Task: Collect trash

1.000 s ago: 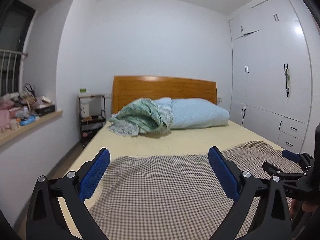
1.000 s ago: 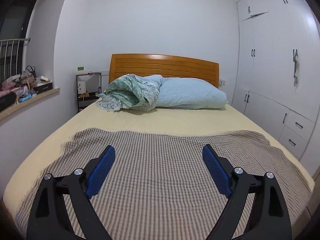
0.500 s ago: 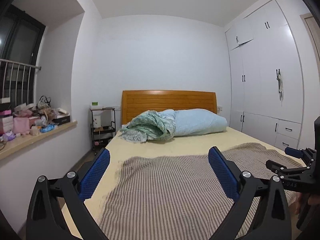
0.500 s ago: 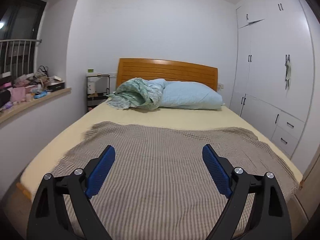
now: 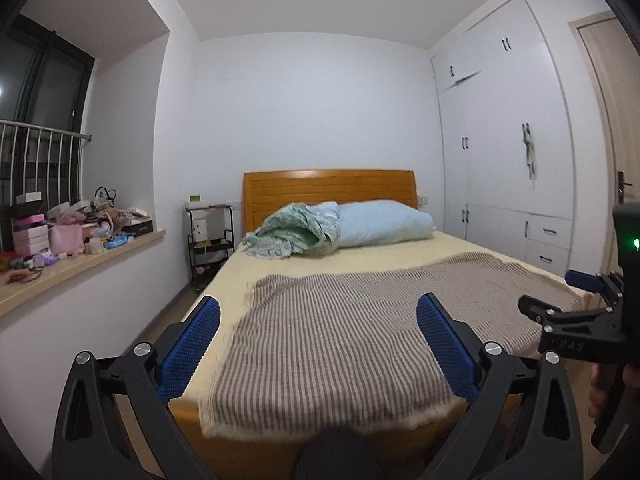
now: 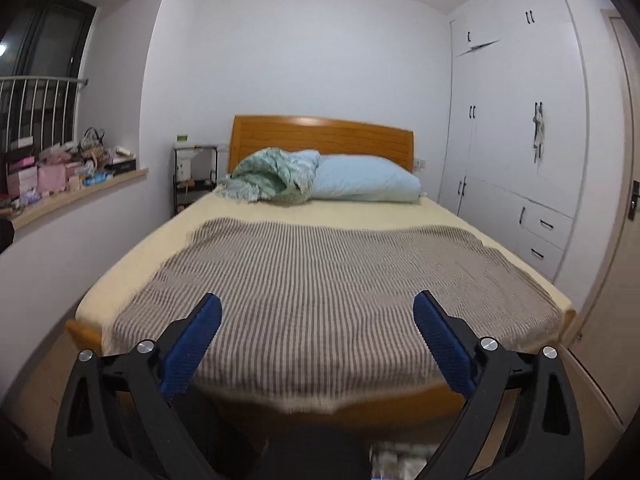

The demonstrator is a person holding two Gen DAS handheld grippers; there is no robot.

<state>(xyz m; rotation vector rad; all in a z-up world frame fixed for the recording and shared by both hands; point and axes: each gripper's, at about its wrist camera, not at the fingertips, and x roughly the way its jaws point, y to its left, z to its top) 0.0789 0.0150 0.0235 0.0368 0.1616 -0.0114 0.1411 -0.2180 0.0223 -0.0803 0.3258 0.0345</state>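
Note:
My left gripper (image 5: 318, 316) is open and empty, held near the foot of a bed (image 5: 384, 258). My right gripper (image 6: 317, 312) is open and empty too, also at the foot of the bed (image 6: 280, 216); it shows from the side at the right of the left wrist view (image 5: 560, 300). A pale blurred thing (image 6: 400, 454) lies on the floor at the bottom edge of the right wrist view; I cannot tell what it is. No other trash shows on the bed.
A striped brown blanket (image 5: 348, 328) covers the near half of the bed. A green quilt (image 5: 296, 232) and blue pillow (image 5: 384, 228) lie by the wooden headboard. A cluttered window ledge (image 5: 76, 236) is left, a black cart (image 5: 210, 240) beside the bed, white wardrobes (image 5: 512, 160) right.
Both grippers have pulled back from over the bed to beyond its foot; the bed's wooden foot edge and the floor now show. Both stay open.

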